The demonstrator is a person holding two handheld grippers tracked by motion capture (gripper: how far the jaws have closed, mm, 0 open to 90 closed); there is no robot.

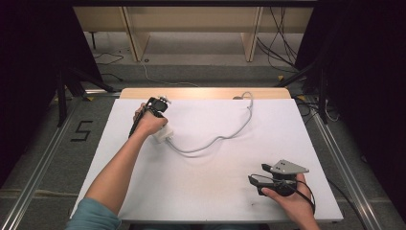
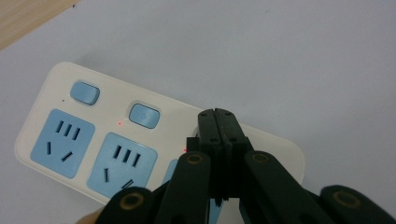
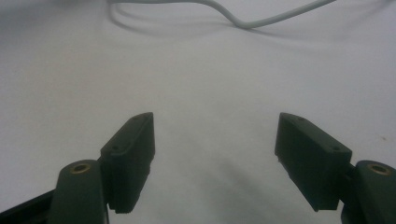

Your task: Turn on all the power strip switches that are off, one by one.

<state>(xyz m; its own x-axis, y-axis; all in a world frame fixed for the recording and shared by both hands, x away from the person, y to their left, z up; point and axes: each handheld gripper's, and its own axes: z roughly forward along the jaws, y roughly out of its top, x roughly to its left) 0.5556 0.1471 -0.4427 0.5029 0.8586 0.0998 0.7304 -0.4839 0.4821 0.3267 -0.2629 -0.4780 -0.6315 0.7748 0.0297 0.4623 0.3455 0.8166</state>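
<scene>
- I see the power strip (image 2: pixel 93 135) in my left gripper view as a cream, round-cornered body with pale blue socket faces and two pale blue rocker buttons along its far side; small red lights glow beside the buttons.
- Two socket faces show in full, each with three short slots above two slanted ones; a third is mostly covered by my jaws.
- In the high view the strip (image 1: pixel 163 134) lies on the white table (image 1: pixel 201 191) in its far-left part, largely under my left hand (image 1: pixel 149 122).
- Its grey cord (image 1: pixel 225 135) runs right from the strip, curves across the middle and loops up to the far edge of the table; the same cord (image 3: pixel 261 19) crosses the top of my right gripper view.
- My left gripper (image 2: pixel 222 123) has its jaws pressed together with nothing between them, the tips over the strip's top face near the right-hand button; I cannot tell whether they touch it.
- My right gripper (image 3: pixel 215 140) has its jaws spread wide over bare white surface, holding nothing; in the high view this gripper (image 1: pixel 261 175) sits low near the near-right corner, well apart from the strip.
- The middle and near-left of the table are open white surface, and the strip keeps clear of the left edge.
- A strip of bare wood (image 1: pixel 206 92) shows along the far edge.
</scene>
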